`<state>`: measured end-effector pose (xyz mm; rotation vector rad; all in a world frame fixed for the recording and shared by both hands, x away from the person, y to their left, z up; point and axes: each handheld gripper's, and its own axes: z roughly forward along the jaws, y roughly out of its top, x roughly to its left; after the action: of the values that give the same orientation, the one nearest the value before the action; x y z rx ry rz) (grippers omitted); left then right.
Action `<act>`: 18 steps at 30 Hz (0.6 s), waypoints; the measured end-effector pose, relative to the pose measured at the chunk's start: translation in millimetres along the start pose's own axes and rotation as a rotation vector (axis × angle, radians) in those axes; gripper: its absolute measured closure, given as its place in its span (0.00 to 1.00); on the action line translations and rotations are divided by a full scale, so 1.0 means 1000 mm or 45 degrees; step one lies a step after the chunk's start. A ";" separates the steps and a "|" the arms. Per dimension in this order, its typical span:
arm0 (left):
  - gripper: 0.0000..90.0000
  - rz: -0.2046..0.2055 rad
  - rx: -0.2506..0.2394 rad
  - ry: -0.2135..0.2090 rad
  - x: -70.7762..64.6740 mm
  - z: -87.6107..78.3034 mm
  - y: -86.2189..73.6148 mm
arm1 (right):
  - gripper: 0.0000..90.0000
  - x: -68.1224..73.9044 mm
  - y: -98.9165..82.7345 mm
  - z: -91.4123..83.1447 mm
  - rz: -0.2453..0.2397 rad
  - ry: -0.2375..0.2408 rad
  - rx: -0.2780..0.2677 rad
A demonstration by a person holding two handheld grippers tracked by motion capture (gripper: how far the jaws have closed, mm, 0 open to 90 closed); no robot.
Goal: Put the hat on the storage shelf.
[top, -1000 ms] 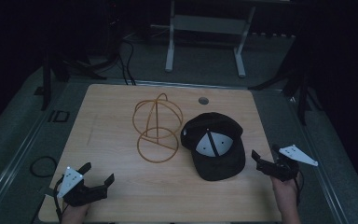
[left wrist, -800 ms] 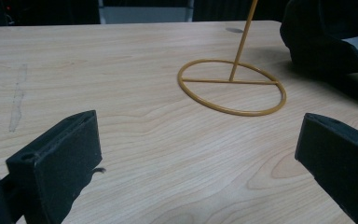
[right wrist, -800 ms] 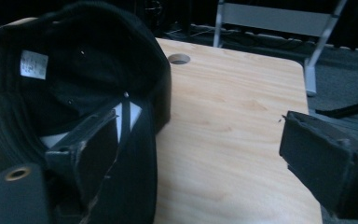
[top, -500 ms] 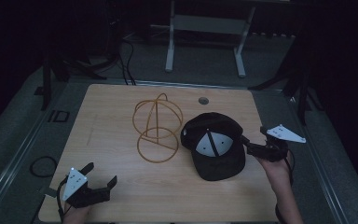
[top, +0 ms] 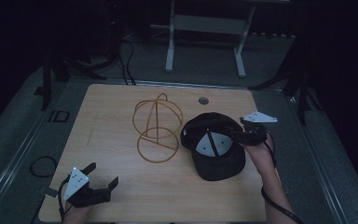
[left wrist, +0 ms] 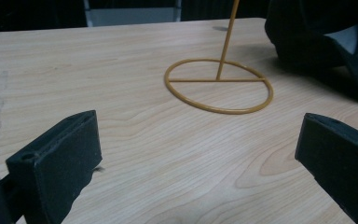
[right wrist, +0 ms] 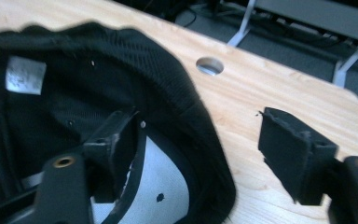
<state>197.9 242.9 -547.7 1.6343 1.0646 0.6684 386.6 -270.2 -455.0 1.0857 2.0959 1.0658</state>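
Observation:
A black cap (top: 214, 144) lies upside down on the wooden table (top: 107, 116), its white inner panels showing. To its left stands a yellow wire hat stand (top: 157, 126). My right gripper (top: 235, 135) reaches over the cap's right rim. In the right gripper view one jaw sits inside the cap (right wrist: 51, 102) and the other outside, over bare wood. The right gripper (right wrist: 200, 144) has just been closing, with the rim between its jaws and a gap still showing on the outer side. My left gripper (top: 103, 176) rests open at the front left, facing the stand's base ring (left wrist: 218, 86).
A round cable hole (top: 203, 100) is in the table behind the cap. A white metal frame (top: 205, 28) stands on the floor beyond the table. Cables lie on the floor at the left.
My right gripper has moved left from the table's right edge to the cap's rim, and its jaws have narrowed around it. The left gripper has stayed put.

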 end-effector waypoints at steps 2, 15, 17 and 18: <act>0.01 -0.004 0.000 -0.004 0.001 -0.001 0.000 | 0.39 0.000 -0.001 0.006 -0.008 -0.005 0.019; 0.01 -0.026 0.004 -0.012 0.003 0.001 -0.001 | 0.97 0.002 -0.003 0.026 -0.098 -0.077 0.157; 0.01 -0.027 0.003 -0.014 0.004 0.001 -0.001 | 0.97 0.002 -0.002 0.025 -0.092 -0.065 0.162; 0.01 -0.028 0.005 -0.016 0.004 0.001 -0.001 | 0.98 0.003 -0.001 0.025 -0.089 -0.070 0.159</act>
<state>200.2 245.7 -549.3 1.6256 1.0741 0.6416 403.5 -258.2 -469.9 1.0791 2.1639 0.8727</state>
